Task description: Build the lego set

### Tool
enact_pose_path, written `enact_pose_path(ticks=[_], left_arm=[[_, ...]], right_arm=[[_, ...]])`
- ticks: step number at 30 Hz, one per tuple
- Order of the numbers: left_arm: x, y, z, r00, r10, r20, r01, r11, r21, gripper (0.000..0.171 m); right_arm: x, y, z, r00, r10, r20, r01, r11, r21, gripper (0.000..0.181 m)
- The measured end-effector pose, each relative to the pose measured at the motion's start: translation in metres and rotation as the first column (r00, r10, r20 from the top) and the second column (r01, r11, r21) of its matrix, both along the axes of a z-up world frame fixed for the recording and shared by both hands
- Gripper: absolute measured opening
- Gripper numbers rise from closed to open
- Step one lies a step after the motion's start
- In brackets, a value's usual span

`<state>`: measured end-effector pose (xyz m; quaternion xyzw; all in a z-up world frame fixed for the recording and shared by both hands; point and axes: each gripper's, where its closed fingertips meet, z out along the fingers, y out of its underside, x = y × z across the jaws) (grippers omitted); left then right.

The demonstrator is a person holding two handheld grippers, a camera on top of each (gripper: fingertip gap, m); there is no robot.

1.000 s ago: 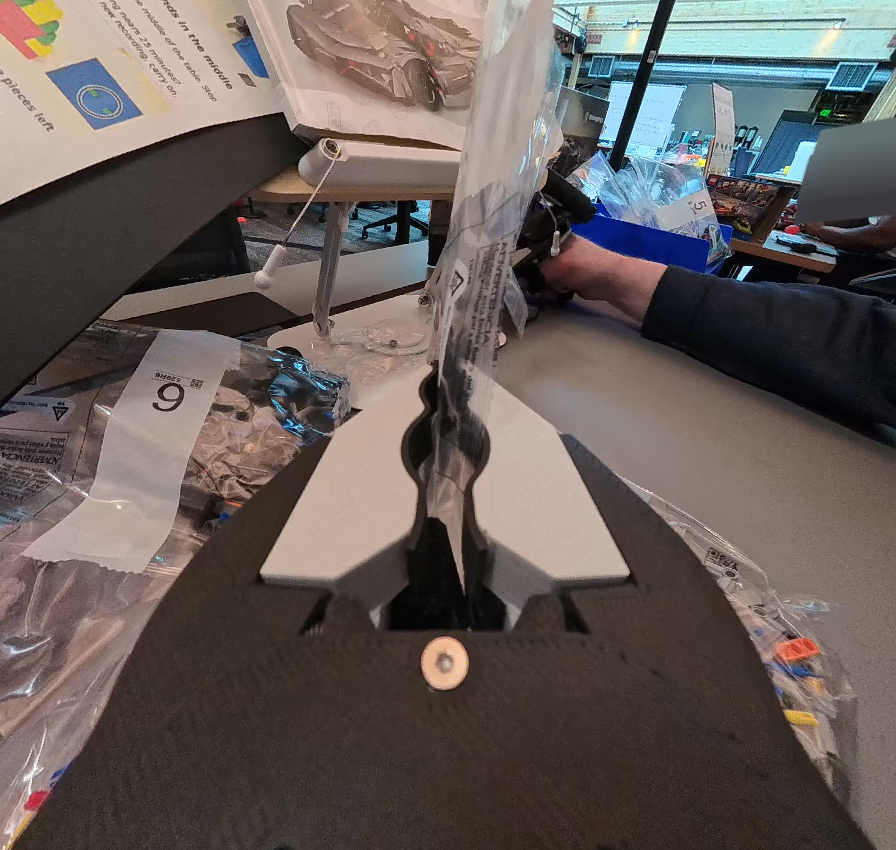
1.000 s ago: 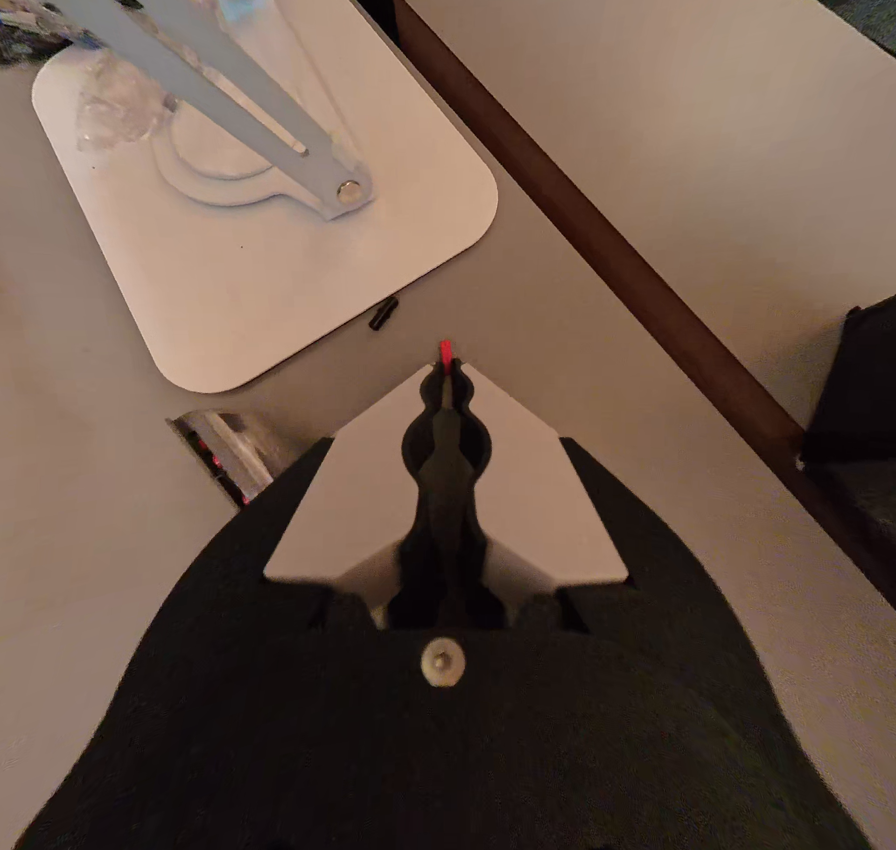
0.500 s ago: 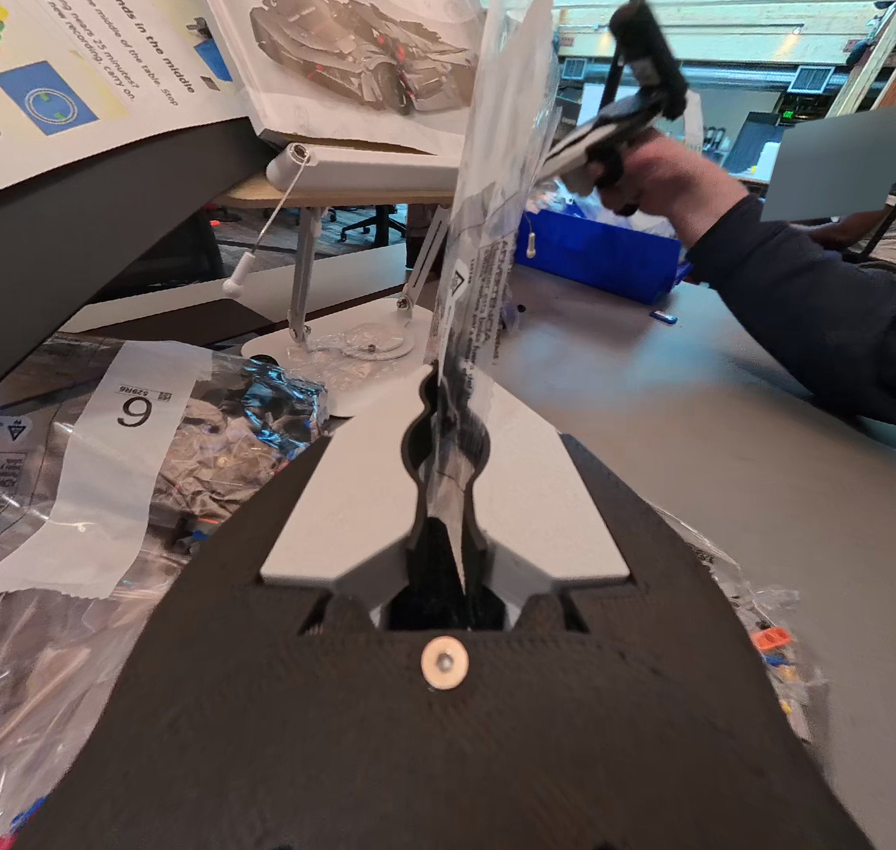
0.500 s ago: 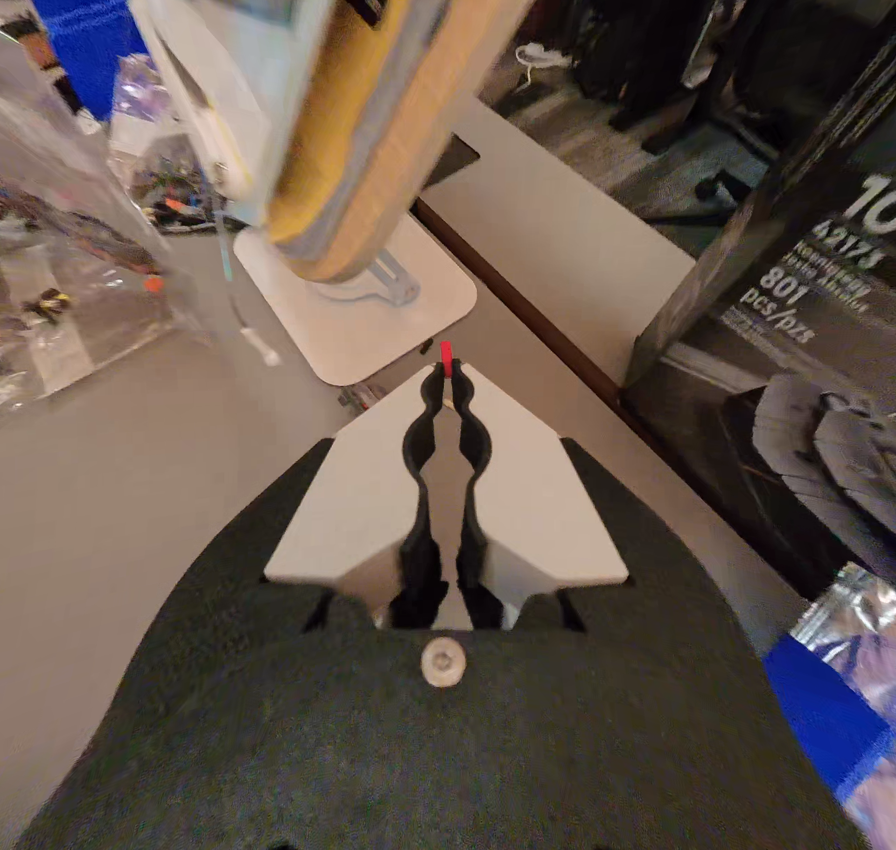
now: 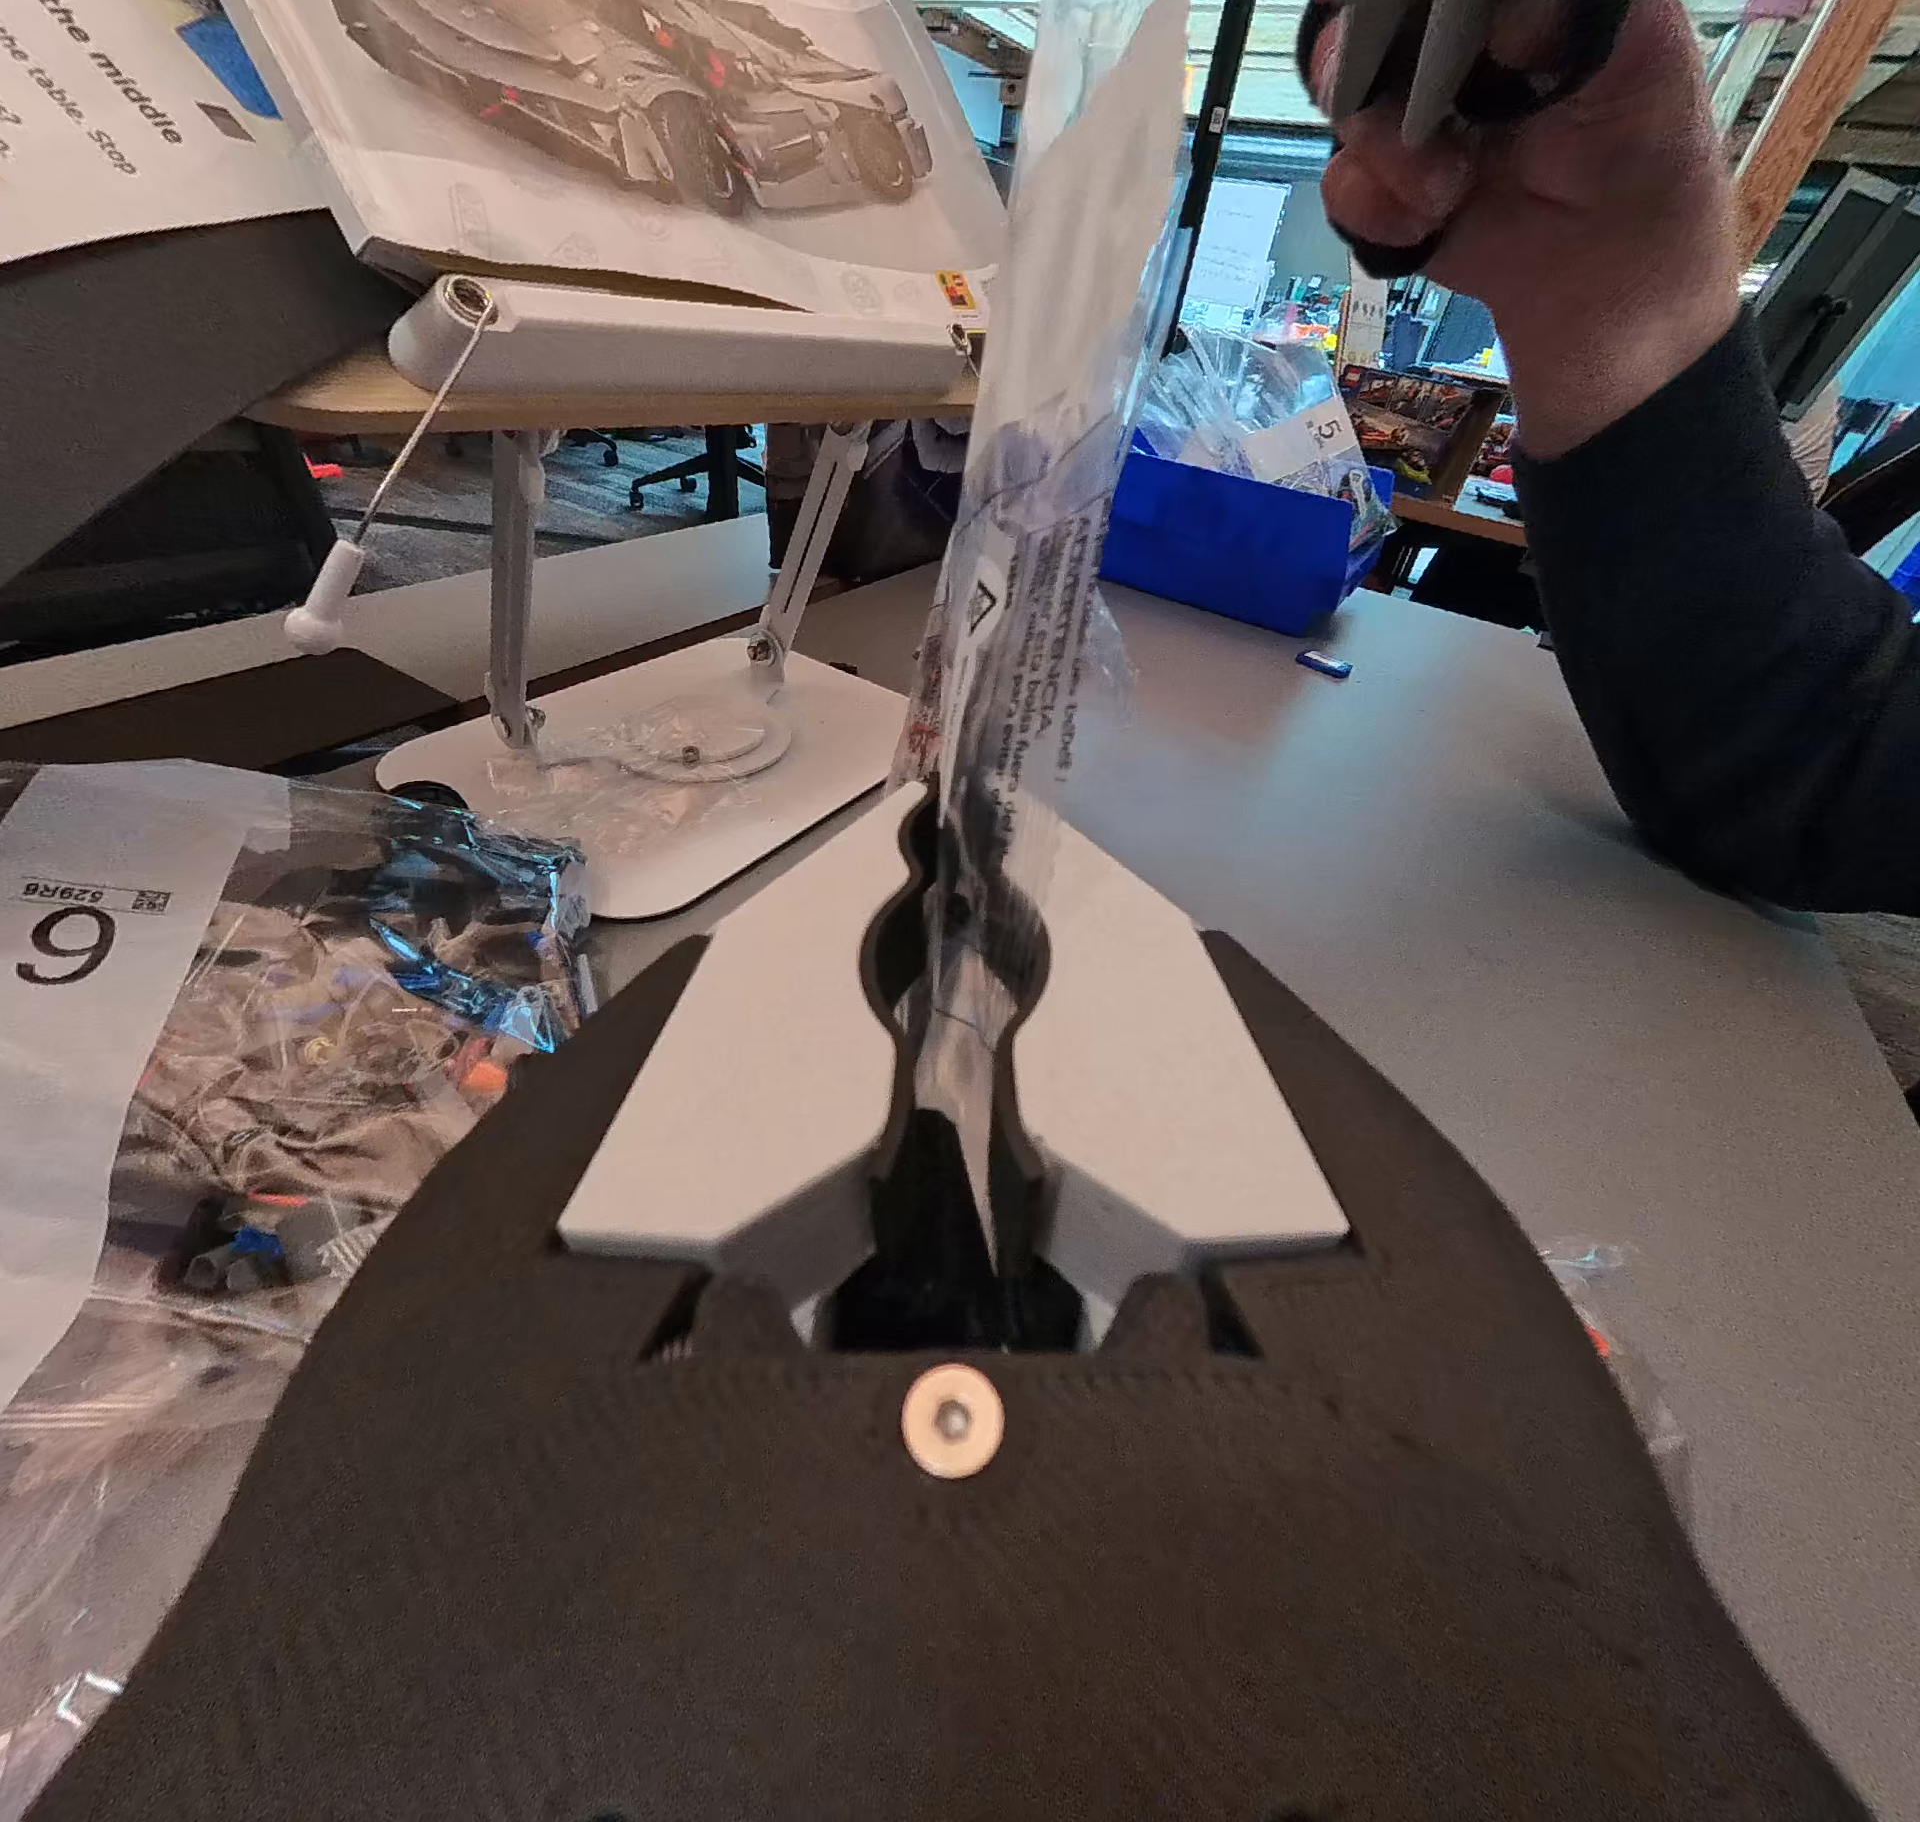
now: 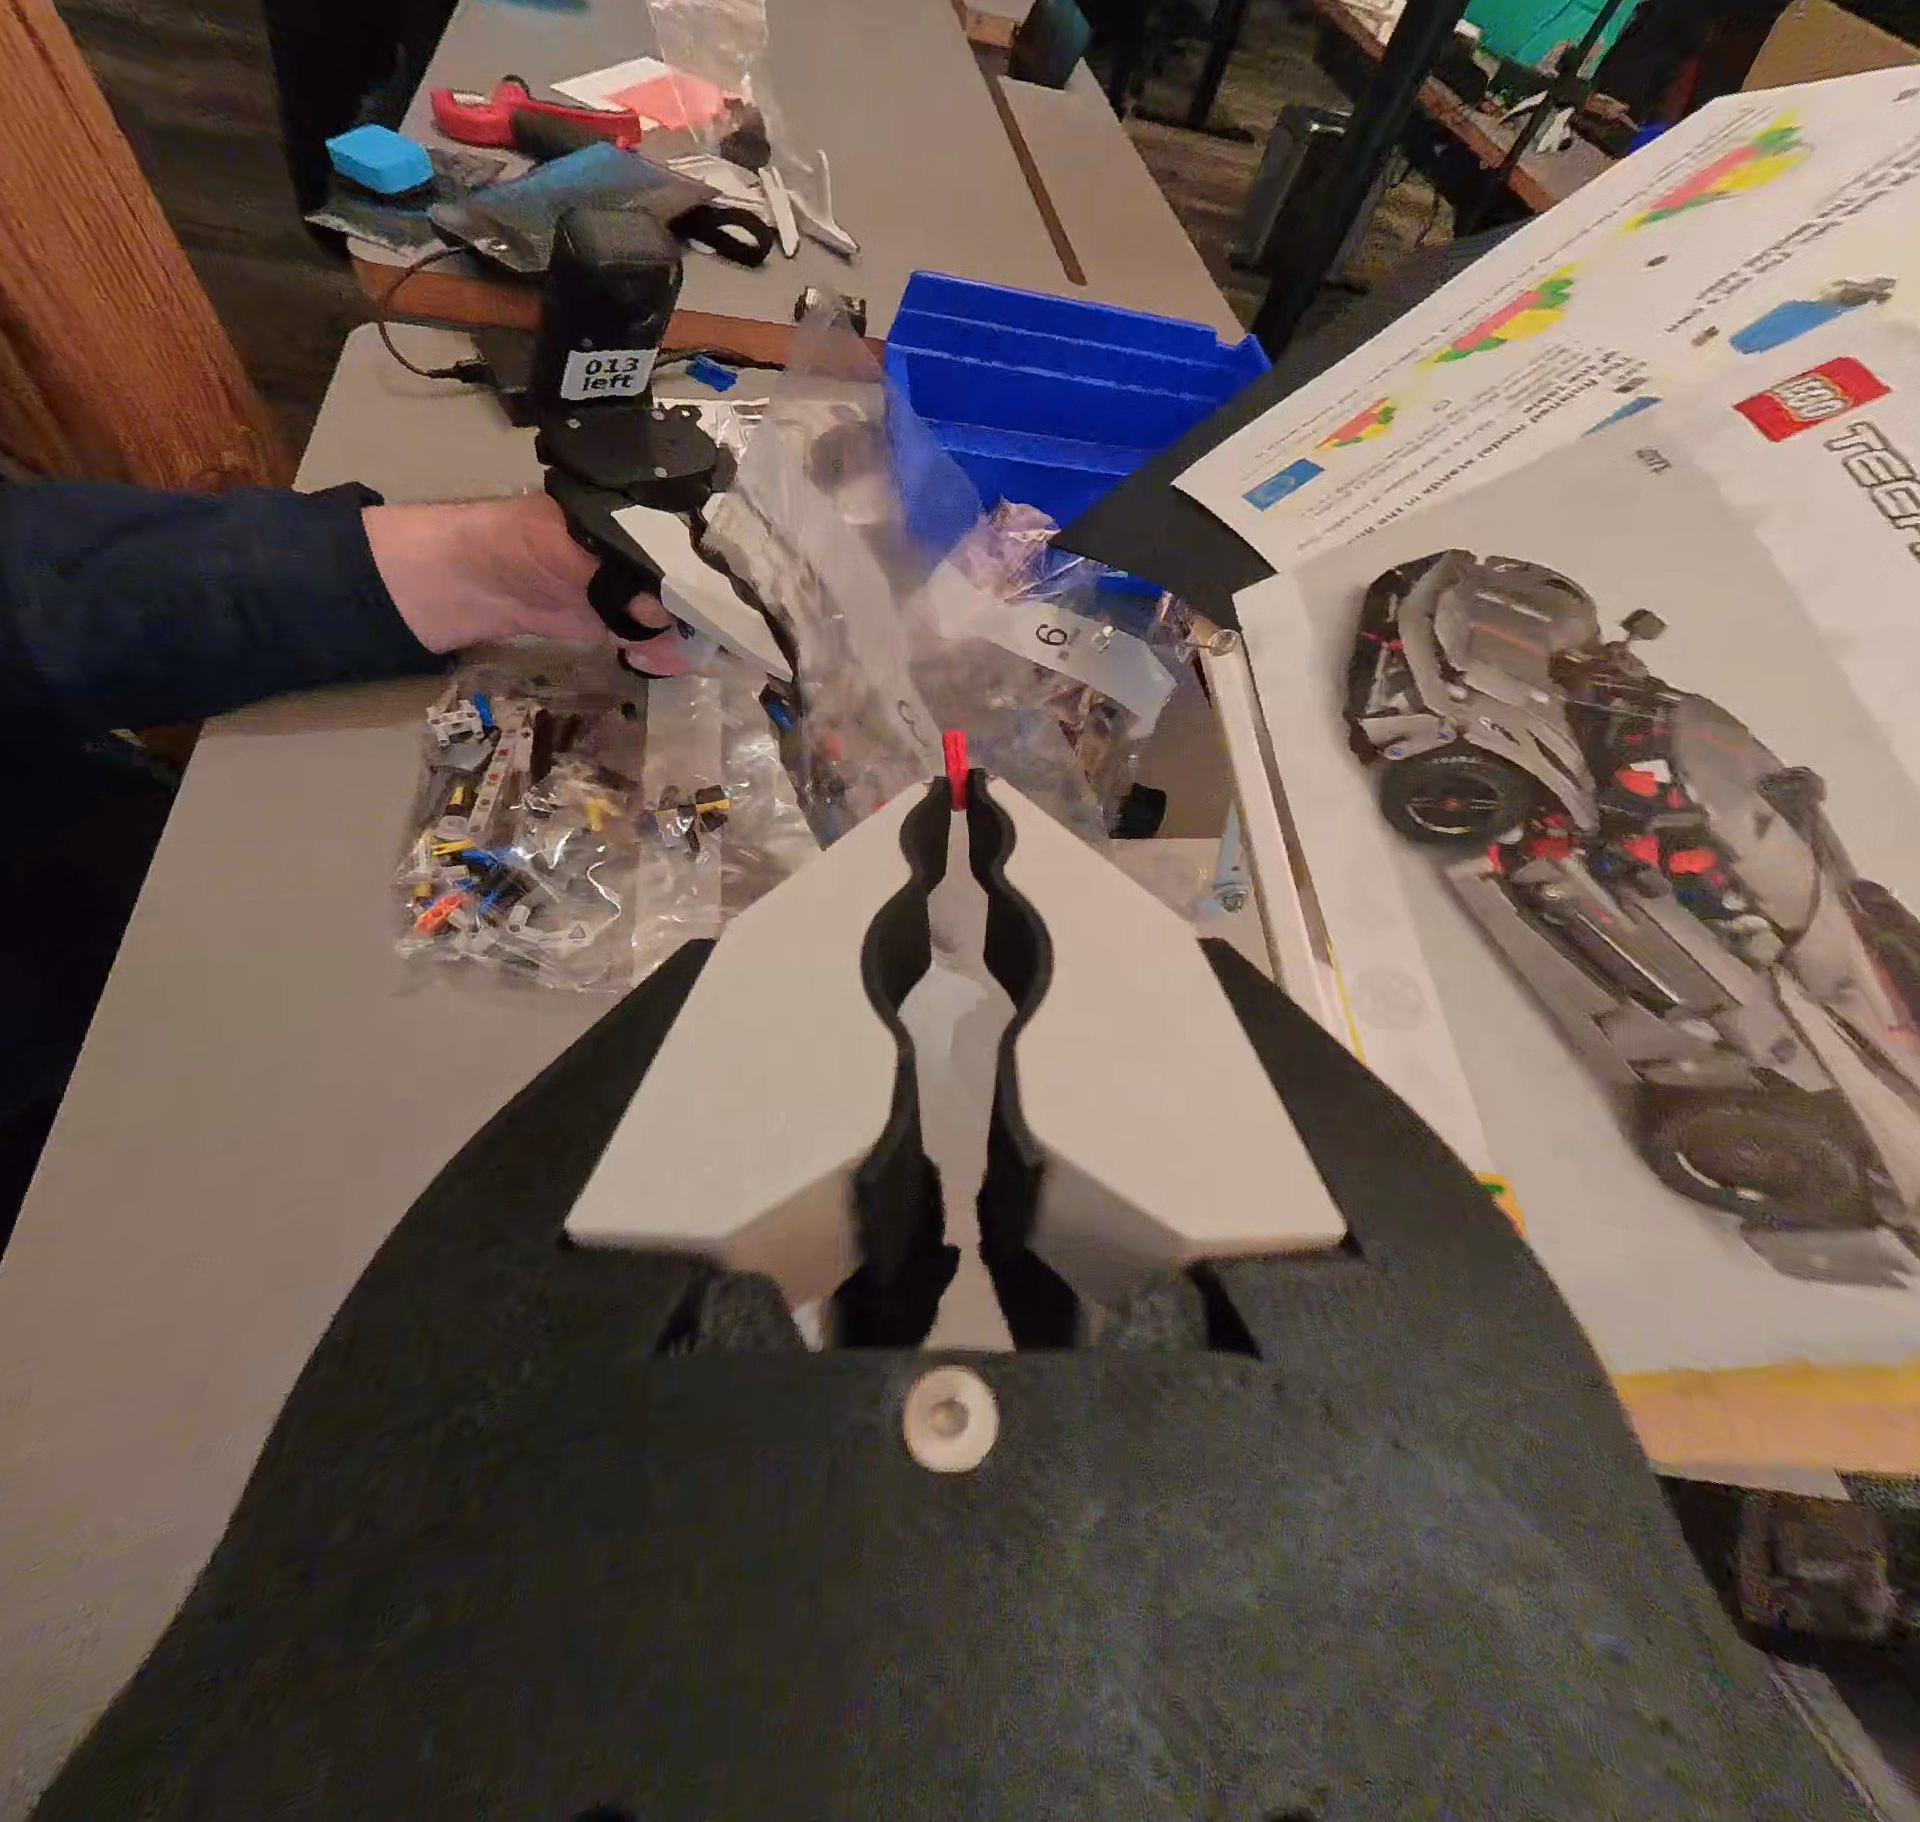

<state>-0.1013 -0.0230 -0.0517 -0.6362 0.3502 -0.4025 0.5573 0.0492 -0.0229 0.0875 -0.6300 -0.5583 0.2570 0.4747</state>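
Both sets of fingers are closed on something. Left fingers (image 5: 940, 816) are pinched tight on a clear plastic bag (image 5: 1081, 338), which stands upright from the tips and rises past the top of the left wrist view. Right fingers (image 6: 954, 796) are nearly closed, w/ a small red lego piece (image 6: 953, 756) nipped at the very tips and a narrow gap behind it.

Going big to small: grey table (image 5: 1455, 941) carries everything. On it, a white stand (image 5: 665, 359) props the instruction booklet (image 5: 623, 89) tilted back, car picture showing. Beside the stand's base lies a numbered bag of parts (image 5: 260, 1024), w/ a blue bin (image 5: 1226, 536) farther back. Another bag of small parts (image 6: 520, 837) lies flat below my left hand (image 6: 478, 577).

Pose: my left hand grips its handle low, just over the table, forearm coming in level from the side. My right hand (image 5: 1538, 172) is raised high, fist closed round its handle, sleeve sloping down to the table.
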Motion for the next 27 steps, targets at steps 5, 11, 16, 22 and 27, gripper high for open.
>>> enact_pose_path(ticks=[5,11,16,22,27], left_arm=[[0.004,-0.003,0.0,1.0,-0.021,-0.004,0.021,1.0,0.004,0.002],[0.006,-0.006,0.001,0.999,-0.035,-0.003,0.035,0.999,0.008,0.002],[0.006,-0.007,0.001,0.999,-0.04,-0.001,0.04,0.999,0.009,0.002],[0.005,-0.007,0.003,0.999,-0.036,0.005,0.036,0.999,0.01,0.002],[0.004,-0.006,0.003,0.999,-0.033,0.009,0.033,0.999,0.008,0.002]], right_arm=[[-0.022,0.006,-0.016,1.0,0.007,0.024,-0.007,1.0,-0.029,0.0],[-0.009,0.018,-0.018,0.998,-0.042,0.037,0.042,0.999,-0.015,0.0],[-0.015,0.019,-0.035,0.996,-0.024,0.085,0.029,0.998,-0.056,0.002],[-0.002,0.034,-0.022,0.991,-0.12,0.057,0.119,0.993,0.01,0.019],[0.069,0.082,-0.007,0.942,-0.328,-0.073,0.328,0.945,-0.01,0.016]])
